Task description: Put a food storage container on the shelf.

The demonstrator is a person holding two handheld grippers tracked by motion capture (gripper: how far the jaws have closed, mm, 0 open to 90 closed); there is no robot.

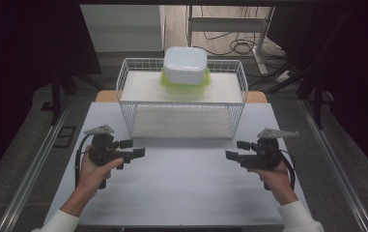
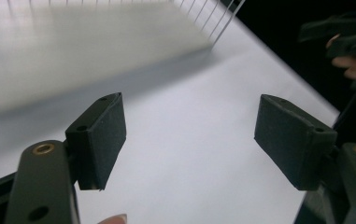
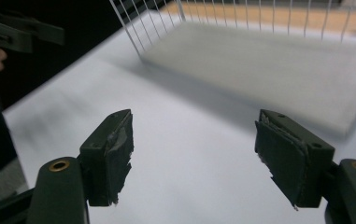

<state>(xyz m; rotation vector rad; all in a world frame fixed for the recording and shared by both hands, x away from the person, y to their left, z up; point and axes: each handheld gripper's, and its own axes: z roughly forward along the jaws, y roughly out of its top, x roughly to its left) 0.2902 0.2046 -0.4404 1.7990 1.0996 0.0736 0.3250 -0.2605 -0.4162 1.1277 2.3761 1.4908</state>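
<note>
High view: claws (image 1: 134, 149) (image 1: 234, 150) flank bare table (image 1: 181, 183).

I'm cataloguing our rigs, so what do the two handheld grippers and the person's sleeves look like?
Both the left gripper and the right gripper are black with two flat jaws, brass-ringed holes, a grey three-cornered plate on top and a black cable looping behind. The right gripper's pads look frayed; the left's pads look smooth. Sleeves are white.

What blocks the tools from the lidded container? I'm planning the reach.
The container sits atop the wire rack. Left tool and right tool have bare table ahead; nothing visible blocks a reach over the rack.
</note>
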